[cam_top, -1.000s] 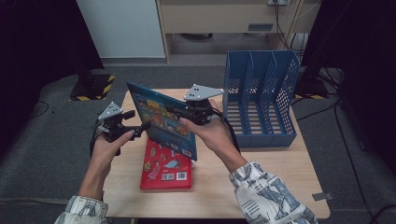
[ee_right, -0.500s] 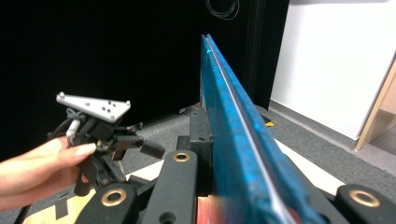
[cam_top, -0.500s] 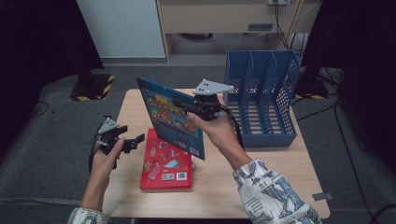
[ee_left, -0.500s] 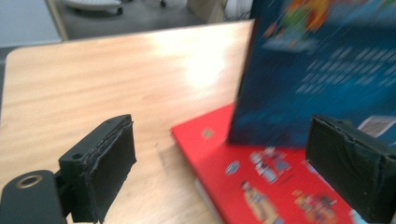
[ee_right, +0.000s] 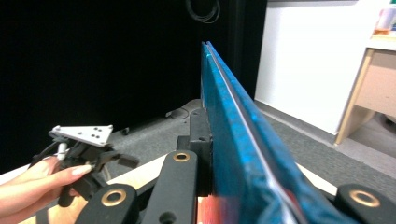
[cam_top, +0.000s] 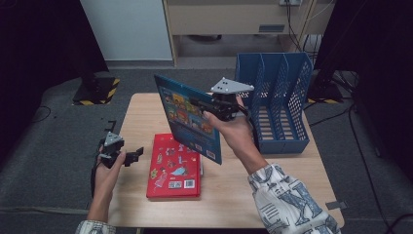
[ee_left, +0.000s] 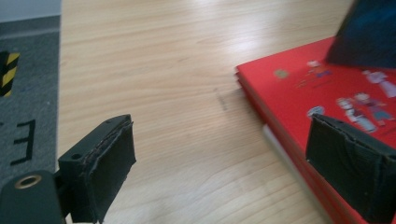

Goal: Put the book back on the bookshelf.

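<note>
Blue book lifted, on its way to the rack

Near left, the left claw (cam_top: 132, 155) hangs over the desk (cam_top: 141, 105) with jaws apart, having just opened, nothing between them, beside the red book (cam_top: 174, 165). Farther right, the right claw (cam_top: 199, 103) is clamped on the blue book (cam_top: 187, 116), held upright above the desk. Next, probably: steer it into a slot of the far-right rack (cam_top: 282, 97).
</note>
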Motion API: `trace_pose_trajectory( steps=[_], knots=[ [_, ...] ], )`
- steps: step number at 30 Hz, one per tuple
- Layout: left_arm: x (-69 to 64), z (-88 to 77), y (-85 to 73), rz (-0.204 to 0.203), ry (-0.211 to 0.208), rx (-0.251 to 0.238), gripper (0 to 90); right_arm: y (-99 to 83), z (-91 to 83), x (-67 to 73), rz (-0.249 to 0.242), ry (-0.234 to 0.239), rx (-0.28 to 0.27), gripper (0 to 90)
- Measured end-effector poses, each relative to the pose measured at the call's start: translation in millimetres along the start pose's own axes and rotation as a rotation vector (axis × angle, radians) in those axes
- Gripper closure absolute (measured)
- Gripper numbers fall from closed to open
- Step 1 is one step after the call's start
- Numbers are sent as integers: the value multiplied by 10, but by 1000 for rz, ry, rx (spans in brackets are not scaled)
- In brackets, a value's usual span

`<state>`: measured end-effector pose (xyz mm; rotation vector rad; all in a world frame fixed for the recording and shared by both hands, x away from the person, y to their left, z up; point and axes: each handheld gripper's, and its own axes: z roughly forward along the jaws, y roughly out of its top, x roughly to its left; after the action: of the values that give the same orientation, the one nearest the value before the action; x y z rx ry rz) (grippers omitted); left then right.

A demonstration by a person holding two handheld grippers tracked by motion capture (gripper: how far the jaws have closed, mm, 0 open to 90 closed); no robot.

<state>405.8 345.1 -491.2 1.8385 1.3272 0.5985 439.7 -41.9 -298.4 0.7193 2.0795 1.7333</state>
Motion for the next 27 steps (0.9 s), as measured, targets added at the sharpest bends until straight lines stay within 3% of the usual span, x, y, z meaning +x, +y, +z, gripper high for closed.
trace_pose_trajectory(
  steps=[2, 5, 15, 21, 27],
  knots=[
    [34, 5, -53, -22, 10, 7, 79, 21, -18, -39, 5, -16, -9, 824],
    [35, 29, -125, -45, -9, 20, 78, 54, -36, -80, 13, -34, -19, 824],
    [63, 59, -232, -37, 24, 65, 79, 160, -107, -140, 10, -90, -28, 824],
    [67, 23, -298, -77, 30, 58, 79, 193, -159, -232, 28, -122, -31, 823],
    [51, 30, -321, -72, 30, 69, 78, 184, -204, -328, 43, -139, -32, 823]
  ],
)
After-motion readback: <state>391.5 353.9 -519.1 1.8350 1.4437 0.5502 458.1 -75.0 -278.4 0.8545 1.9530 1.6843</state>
